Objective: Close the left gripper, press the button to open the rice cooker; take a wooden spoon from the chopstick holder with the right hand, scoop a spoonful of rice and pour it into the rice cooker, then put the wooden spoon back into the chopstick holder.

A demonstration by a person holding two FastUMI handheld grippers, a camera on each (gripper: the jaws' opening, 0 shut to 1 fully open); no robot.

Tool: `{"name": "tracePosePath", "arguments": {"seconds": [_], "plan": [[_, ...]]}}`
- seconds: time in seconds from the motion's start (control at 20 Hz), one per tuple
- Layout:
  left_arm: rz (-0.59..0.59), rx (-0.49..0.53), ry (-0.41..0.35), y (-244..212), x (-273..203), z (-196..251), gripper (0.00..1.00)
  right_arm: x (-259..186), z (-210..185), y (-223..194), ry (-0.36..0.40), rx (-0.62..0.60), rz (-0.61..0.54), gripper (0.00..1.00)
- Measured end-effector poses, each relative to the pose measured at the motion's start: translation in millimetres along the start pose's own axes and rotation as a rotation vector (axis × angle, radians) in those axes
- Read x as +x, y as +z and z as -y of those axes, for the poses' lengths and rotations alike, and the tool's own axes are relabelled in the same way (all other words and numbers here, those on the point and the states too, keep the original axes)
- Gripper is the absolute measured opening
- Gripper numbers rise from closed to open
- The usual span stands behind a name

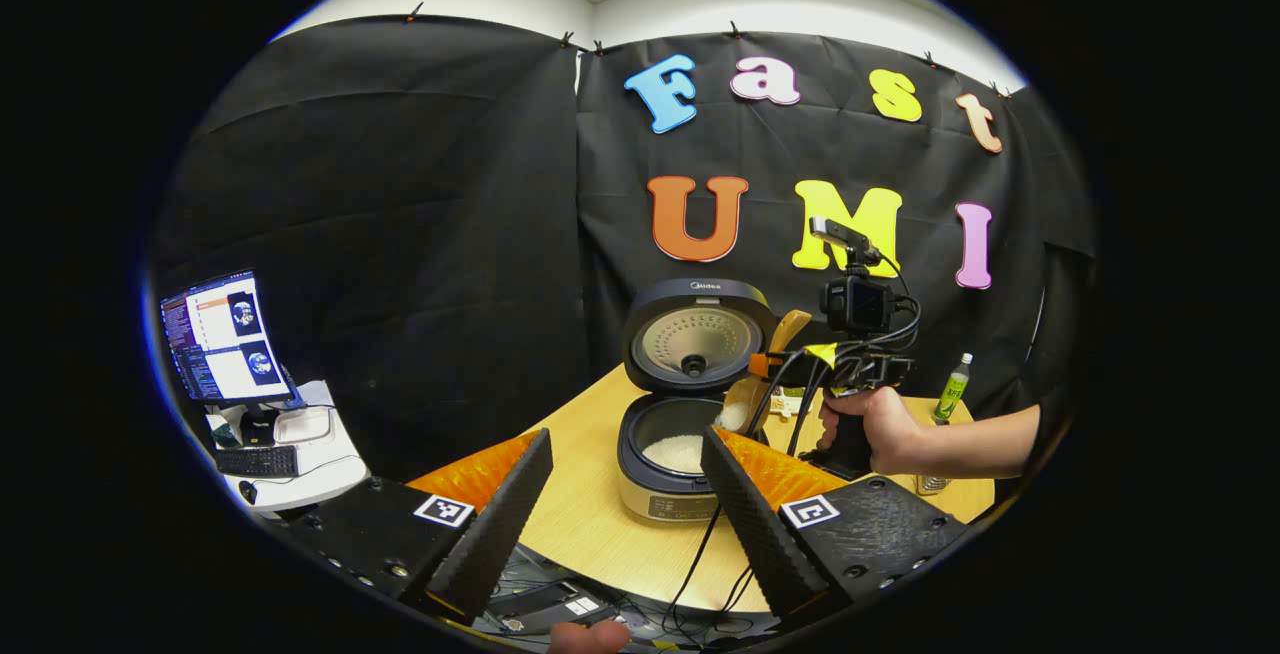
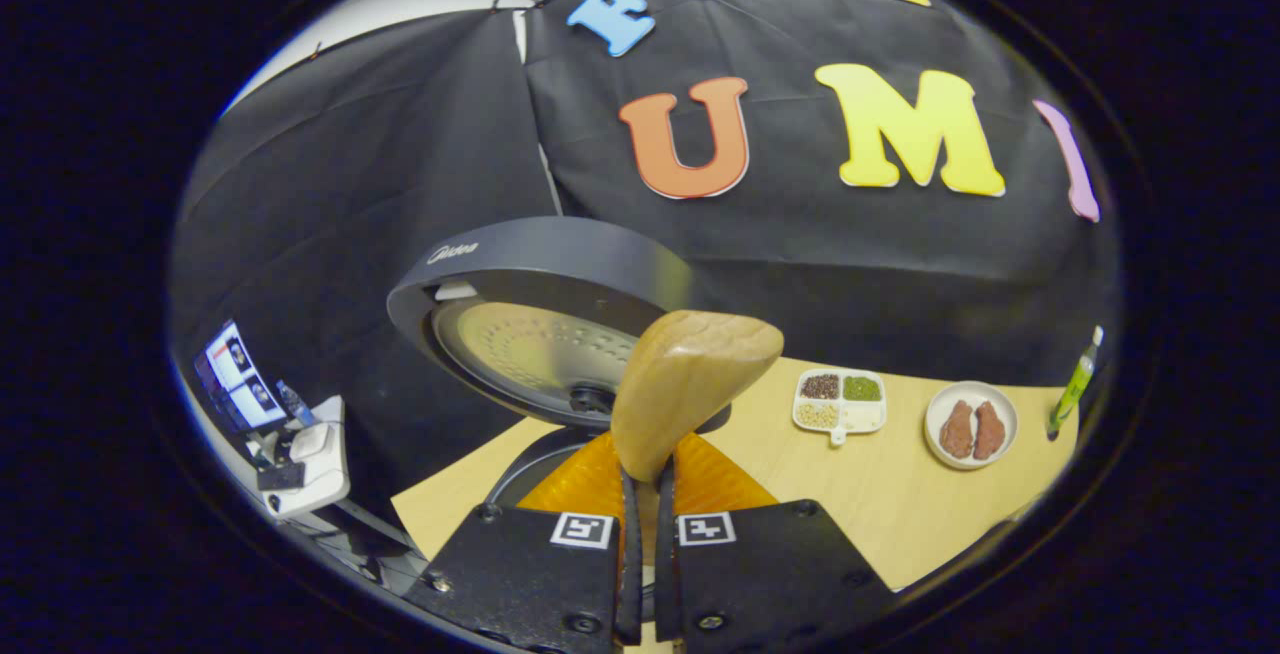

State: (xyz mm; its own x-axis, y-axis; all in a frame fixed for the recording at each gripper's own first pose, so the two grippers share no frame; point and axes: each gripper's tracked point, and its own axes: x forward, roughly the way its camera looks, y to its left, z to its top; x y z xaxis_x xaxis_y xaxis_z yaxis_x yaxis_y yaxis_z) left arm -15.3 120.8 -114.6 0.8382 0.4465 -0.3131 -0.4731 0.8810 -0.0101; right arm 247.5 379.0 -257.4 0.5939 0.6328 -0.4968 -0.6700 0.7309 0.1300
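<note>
Left gripper view
Left gripper (image 1: 625, 494): its two fingers stand wide apart at the bottom of the view with nothing between them, held off the near edge of the table (image 1: 590, 524)
Cooker (image 1: 675, 479): on the table straight ahead, seen through the gap between the fingers; lid (image 1: 695, 334) swung up and upright behind the pot; white rice (image 1: 675, 452) lies in the pot
Right gripper (image 1: 765, 369): held by a hand (image 1: 885, 429) just right of the cooker, tilted toward the open pot; it grips the spoon (image 1: 760, 374)
Spoon: bowl end low at the pot's right rim, other end up beside the lid
Bottle (image 1: 952, 389): green, upright, at the far right of the table
Side stand: a lit monitor (image 1: 225, 339) and a keyboard (image 1: 255, 461) at far left, well apart from the table

Right gripper view
Right gripper (image 2: 647, 544): fingers nearly together, both pressed on the spoon handle
Spoon (image 2: 690, 384): rises from between the fingers; its broad rounded end is in front of the lid
Lid (image 2: 530, 304): open, its inner plate facing the camera; pot rim partly visible below it, contents hidden
Tray (image 2: 840, 400): white, four compartments with grains, on the table right of the cooker
Plate (image 2: 970, 424): white, two brown pieces on it, just right of the tray
Bottle (image 2: 1075, 384): green, at the table's right edge
</note>
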Motion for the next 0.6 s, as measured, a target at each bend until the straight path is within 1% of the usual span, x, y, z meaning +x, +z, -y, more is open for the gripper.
{"name": "tracePosePath", "arguments": {"seconds": [0.2, 0.45, 0.6], "plan": [[0.002, -0.007, 0.007, 1.7, 1.2, -6.1, 0.96, 0.7, -13.3, 4.6, -0.003, -0.163, 0.027, 0.10], [0.017, -0.022, 0.013, 7.5, 2.4, -11.4, 0.96, -9.4, -37.9, 11.3, 0.015, -0.382, 0.086, 0.11], [0.027, -0.025, 0.015, 7.8, 6.6, -17.7, 0.96, -18.7, -47.9, 18.8, 0.010, -0.495, 0.148, 0.10]]}}
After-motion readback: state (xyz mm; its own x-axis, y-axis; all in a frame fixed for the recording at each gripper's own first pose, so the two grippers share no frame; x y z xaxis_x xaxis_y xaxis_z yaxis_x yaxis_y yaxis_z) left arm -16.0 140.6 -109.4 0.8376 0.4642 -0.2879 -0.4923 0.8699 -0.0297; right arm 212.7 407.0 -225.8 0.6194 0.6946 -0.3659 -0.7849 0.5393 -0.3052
